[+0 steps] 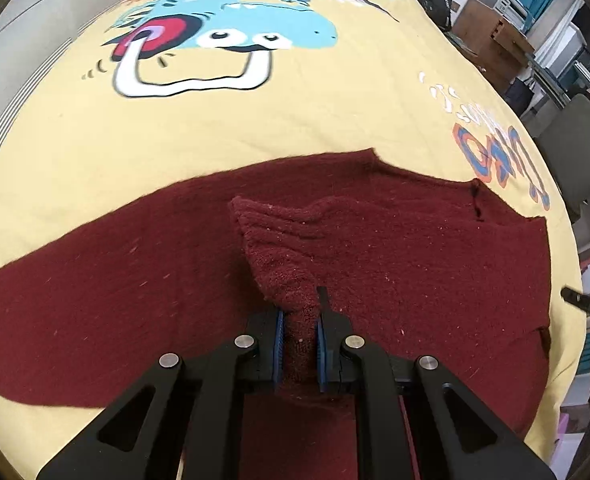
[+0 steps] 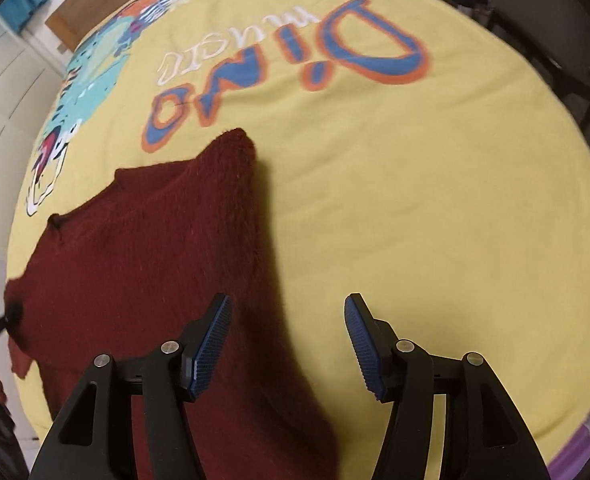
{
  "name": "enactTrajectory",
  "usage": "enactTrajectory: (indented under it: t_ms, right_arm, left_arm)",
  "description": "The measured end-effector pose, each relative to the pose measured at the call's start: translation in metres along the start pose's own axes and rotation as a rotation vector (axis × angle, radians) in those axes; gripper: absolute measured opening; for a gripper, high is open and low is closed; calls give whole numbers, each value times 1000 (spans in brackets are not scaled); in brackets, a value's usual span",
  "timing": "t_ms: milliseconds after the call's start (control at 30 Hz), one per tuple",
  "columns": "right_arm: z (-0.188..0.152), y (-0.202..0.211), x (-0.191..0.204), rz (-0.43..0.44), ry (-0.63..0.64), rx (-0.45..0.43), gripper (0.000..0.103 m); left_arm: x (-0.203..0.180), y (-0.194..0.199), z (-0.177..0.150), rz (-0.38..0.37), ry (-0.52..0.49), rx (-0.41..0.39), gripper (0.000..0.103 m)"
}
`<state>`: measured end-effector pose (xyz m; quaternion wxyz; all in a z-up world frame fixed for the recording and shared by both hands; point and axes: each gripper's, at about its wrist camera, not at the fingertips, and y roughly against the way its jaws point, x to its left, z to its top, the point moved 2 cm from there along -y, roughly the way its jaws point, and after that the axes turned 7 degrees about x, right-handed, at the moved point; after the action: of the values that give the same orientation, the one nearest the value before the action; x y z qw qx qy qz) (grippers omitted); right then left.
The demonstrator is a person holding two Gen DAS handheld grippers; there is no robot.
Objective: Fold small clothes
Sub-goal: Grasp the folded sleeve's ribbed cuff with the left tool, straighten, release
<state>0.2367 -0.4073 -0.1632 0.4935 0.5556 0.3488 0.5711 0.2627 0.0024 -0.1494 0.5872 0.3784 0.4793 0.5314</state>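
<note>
My left claw [image 1: 300, 344] is pinched tight on a fold of the maroon sweater [image 1: 415, 264], ready to fold it; my right claw [image 2: 289, 344] hangs half open, empty, over its edge.

The sweater [image 1: 415, 248] lies on the printed blanket [image 1: 255, 120].

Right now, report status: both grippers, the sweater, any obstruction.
Left gripper shut on a bunched fold of the maroon sweater. Right gripper open, empty. Sweater on the yellow dinosaur-print cloth. Nothing in the way.

Both wrist views look steeply down, close, sharing the maroon garment [image 1: 395, 248].
</note>
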Motion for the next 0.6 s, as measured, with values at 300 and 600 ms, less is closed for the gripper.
enactTrajectory:
  t_ms: [300,600]
  right_arm:
    - [8,-46,40,-85,101,70,18]
    - [-1,-42,35,-130,79,42,18]
  left_arm:
    - [45,12,-37,4,41,79,11]
    - [39,-2,-39,70,-5,79,12]
